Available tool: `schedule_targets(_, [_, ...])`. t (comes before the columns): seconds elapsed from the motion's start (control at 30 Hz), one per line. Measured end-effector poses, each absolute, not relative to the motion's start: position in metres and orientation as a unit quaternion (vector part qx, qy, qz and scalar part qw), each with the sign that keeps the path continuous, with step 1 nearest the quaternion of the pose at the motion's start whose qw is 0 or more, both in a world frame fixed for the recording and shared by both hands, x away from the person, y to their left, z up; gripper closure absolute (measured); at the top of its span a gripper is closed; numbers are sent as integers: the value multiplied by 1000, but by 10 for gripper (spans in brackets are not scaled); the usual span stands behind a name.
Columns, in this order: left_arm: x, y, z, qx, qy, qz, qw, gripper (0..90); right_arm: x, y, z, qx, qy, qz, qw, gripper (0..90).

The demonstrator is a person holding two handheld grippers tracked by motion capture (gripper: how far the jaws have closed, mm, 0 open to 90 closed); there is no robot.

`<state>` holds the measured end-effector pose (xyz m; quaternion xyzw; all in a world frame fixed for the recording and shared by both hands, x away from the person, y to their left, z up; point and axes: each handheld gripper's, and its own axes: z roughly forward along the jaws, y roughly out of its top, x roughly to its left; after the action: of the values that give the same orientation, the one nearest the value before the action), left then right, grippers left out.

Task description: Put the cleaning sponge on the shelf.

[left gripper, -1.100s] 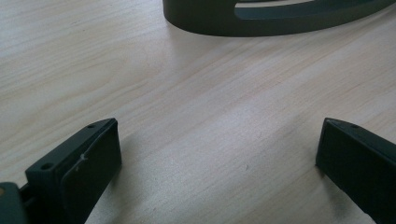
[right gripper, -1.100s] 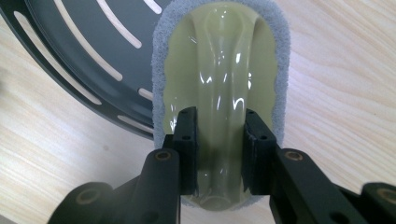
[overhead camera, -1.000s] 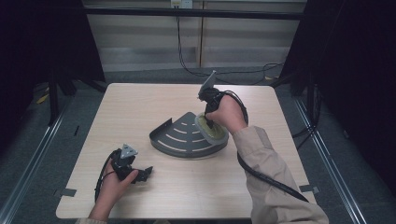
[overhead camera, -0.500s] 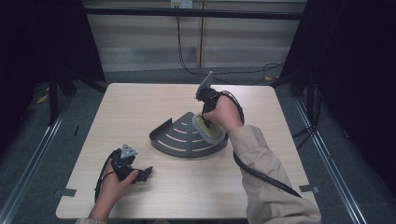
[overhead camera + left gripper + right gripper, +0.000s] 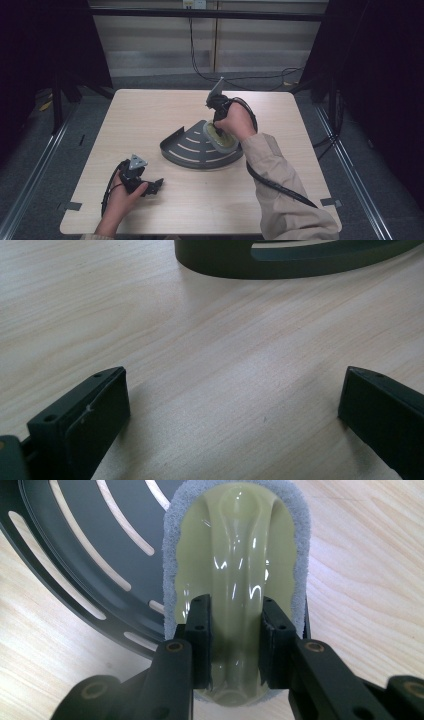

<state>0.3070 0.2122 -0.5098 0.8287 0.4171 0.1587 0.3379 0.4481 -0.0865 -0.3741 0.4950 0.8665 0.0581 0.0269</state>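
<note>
The high view looks down and forward over the whole table (image 5: 150, 120); both gripper views sit close above it, and all three share the slotted tray (image 5: 192, 150)

Light wood table (image 5: 150, 115) sits on grey floor (image 5: 30, 165). Pale wall panels (image 5: 150, 45) behind, black cables (image 5: 235, 77) trailing down. Sides are dark.
</note>
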Motion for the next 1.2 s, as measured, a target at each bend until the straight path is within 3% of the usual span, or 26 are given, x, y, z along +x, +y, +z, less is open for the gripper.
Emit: schedule_targets(1.2, [307, 212, -510, 829, 417, 159, 338, 0, 453, -85, -403, 485, 873, 46, 17, 714])
